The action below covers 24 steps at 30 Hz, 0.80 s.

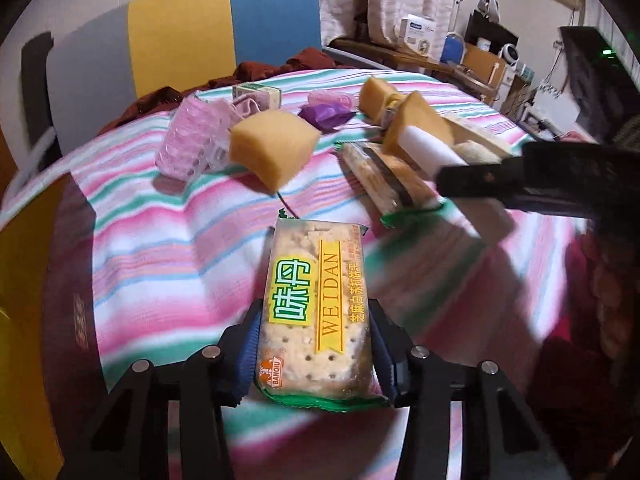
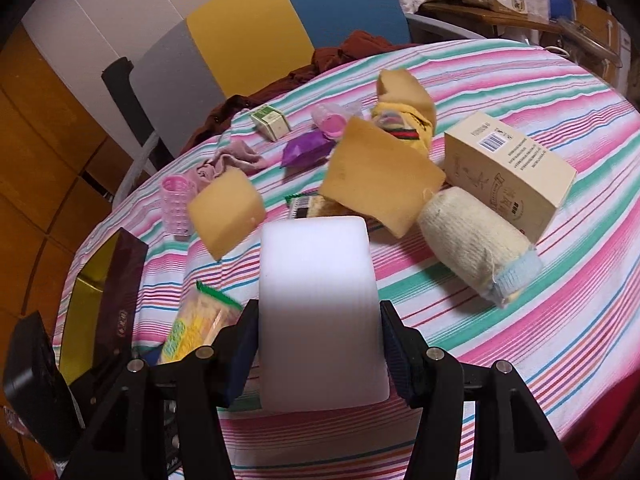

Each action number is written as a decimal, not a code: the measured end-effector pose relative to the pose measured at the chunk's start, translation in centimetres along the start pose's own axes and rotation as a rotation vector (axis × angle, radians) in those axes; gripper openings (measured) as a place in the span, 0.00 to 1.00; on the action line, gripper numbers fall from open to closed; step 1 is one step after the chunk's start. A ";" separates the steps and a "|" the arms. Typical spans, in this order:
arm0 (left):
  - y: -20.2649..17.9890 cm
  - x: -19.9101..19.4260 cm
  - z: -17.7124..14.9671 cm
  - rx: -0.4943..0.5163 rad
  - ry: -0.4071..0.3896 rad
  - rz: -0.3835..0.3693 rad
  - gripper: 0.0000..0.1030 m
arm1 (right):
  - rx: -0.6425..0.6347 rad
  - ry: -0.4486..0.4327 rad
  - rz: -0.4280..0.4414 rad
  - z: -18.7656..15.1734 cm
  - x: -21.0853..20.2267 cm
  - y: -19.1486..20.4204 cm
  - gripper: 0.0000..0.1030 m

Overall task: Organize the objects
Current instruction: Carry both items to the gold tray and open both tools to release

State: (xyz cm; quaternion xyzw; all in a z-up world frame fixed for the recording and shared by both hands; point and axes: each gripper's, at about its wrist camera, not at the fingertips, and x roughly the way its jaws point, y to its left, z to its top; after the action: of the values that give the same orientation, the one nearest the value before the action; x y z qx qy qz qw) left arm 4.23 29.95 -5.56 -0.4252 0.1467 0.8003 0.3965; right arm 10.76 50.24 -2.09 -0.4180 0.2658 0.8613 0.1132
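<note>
My left gripper (image 1: 316, 340) is shut on a packet of crackers (image 1: 316, 304) with a yellow and green label, its blue pads pressed against the packet's two long sides just above the striped tablecloth (image 1: 168, 264). My right gripper (image 2: 320, 344) is shut on a white foam block (image 2: 320, 308), held by its sides over the table. In the left wrist view this right gripper (image 1: 452, 176) reaches in from the right with the white block (image 1: 424, 148). The cracker packet (image 2: 196, 328) also shows at the lower left of the right wrist view.
Across the table lie yellow sponges (image 2: 226, 210) (image 2: 380, 172), a pink basket (image 2: 178, 204), a second cracker packet (image 1: 392, 184), a cream carton (image 2: 508, 172), a rolled sock (image 2: 476, 248), a purple packet (image 2: 304, 148) and a small green box (image 2: 272, 120). A dark box with gold lining (image 2: 104, 300) sits at the left edge.
</note>
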 end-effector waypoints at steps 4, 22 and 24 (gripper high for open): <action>0.4 -1.9 -1.5 -0.033 -0.011 -0.056 0.48 | -0.020 -0.016 0.031 -0.2 -0.4 0.7 0.56; 5.4 -11.8 -3.7 -0.162 -0.166 -0.125 0.48 | -0.110 0.009 0.154 -3.3 -1.1 8.7 0.56; 6.5 -12.7 -4.0 -0.186 -0.181 -0.113 0.48 | -0.130 0.015 0.177 -3.5 -1.2 10.3 0.56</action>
State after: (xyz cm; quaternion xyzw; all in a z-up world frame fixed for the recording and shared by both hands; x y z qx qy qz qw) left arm 5.70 17.04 1.46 -0.3937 0.0112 0.8221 0.4112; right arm 9.48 39.77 0.77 -0.4059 0.2460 0.8802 0.0074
